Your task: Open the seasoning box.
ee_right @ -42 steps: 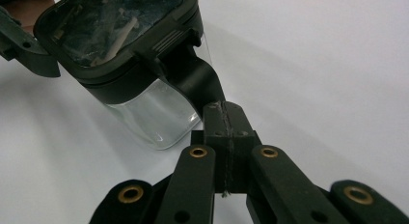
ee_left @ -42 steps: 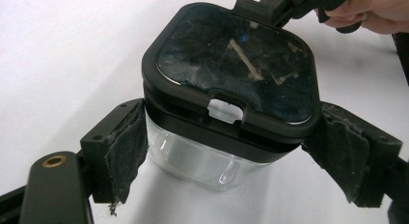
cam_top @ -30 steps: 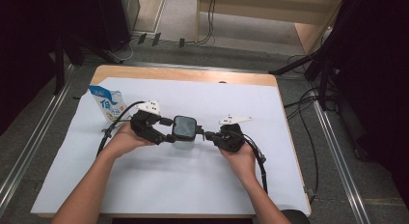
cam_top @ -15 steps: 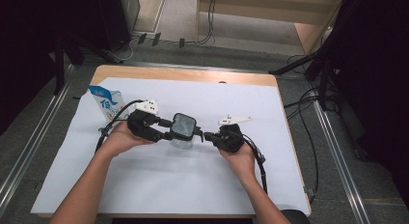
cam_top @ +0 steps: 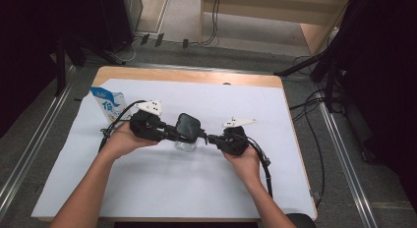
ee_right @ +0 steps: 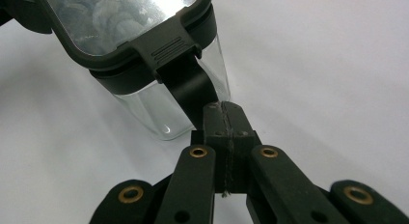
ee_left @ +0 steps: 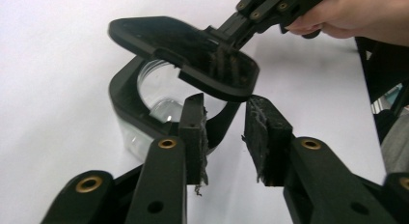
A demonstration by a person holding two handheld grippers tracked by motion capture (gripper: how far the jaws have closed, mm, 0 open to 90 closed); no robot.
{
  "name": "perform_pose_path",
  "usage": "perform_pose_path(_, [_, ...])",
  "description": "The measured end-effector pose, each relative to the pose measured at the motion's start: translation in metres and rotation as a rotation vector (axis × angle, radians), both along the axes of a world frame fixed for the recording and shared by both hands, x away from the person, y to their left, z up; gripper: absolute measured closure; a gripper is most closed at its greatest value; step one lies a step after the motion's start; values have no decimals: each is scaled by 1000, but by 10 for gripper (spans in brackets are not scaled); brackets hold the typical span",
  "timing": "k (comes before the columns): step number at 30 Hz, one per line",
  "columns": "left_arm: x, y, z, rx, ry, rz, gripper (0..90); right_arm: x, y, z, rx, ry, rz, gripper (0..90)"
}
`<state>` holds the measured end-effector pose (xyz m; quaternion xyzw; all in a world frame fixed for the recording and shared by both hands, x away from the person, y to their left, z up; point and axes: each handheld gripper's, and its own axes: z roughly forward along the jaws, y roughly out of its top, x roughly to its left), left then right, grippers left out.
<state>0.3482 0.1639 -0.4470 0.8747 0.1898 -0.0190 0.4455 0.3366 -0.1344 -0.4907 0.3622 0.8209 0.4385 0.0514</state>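
Container, clear with a black lid, sits on the white surface between the two tongs, just ahead of the person's hands. The right tongs are clamped tight on the lid's latch flap on their side of the container. That's tipping the lid up off the rim. The left tongs have just been closing, with the container's black collar in the gap between them, but the pads don't look like they're pressing on it yet. My worry is that if the right side pulls before the left has a real grip, the whole container could slide or tip over. The flap might also slip out and the lid snap back down. The milk carton is well off behind the container, so it's no bother.
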Motion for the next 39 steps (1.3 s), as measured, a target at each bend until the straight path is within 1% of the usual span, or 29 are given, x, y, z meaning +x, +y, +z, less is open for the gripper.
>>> perform_pose_path(9, [-3,-5,6,-4,-6,-17,823,0,0,0,3,1,1,900])
perform_pose_path(11, [-4,-7,7,0,-13,-10,852,0,0,0,3,1,1,900])
perform_pose_path(13, [-4,-9,8,-4,-5,-5,870,0,0,0,4,3,0,900])
perform_pose_path(15, [-4,-12,9,-10,11,-5,870,0,0,0,6,1,0,900])
perform_pose_path(17, [-4,-14,10,-20,16,7,871,-1,0,0,8,5,-1,900])
perform_pose_path(20, [-5,-19,12,-19,11,2,872,-1,-1,0,11,6,-2,900])
perform_pose_path(23, [-7,-26,14,-18,6,7,873,-2,-1,-1,13,8,-4,900])
perform_pose_path(26, [-8,-31,15,-20,3,-1,873,-4,0,-1,15,12,-7,900])
perform_pose_path(30, [-7,-36,16,-21,8,13,877,-5,0,-2,12,8,-8,900])
perform_pose_path(39, [-6,-47,14,-29,15,20,896,-8,0,-4,16,8,-20,900])
